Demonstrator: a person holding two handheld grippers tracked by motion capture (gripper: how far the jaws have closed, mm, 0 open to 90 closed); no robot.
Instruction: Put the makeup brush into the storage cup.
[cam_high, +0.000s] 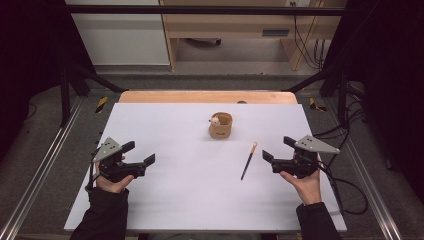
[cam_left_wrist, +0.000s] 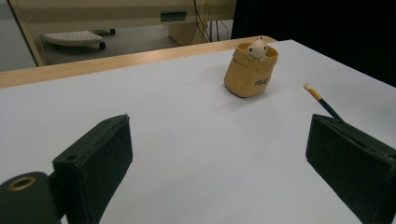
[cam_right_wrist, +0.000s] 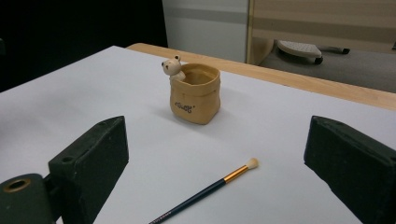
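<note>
White matte board (cam_high: 165, 200) over a pale wooden table (cam_high: 207, 96), dark curtains either side, grey floor beyond.

Squat tan pot (cam_high: 220, 126), sack-shaped with a small cream animal figure on its rim, stands mid-board; near it, toward the right gripper (cam_high: 281, 152), lies a slim dark paintbrush (cam_high: 248, 161) with gold ferrule. Right gripper and left gripper (cam_high: 140, 154) both spread, nothing between the jaws.

Grey floor (cam_high: 240, 80) beyond table; light wood cabinet (cam_high: 235, 25) at back, cables (cam_high: 305, 45) hanging, dark surrounds.
</note>
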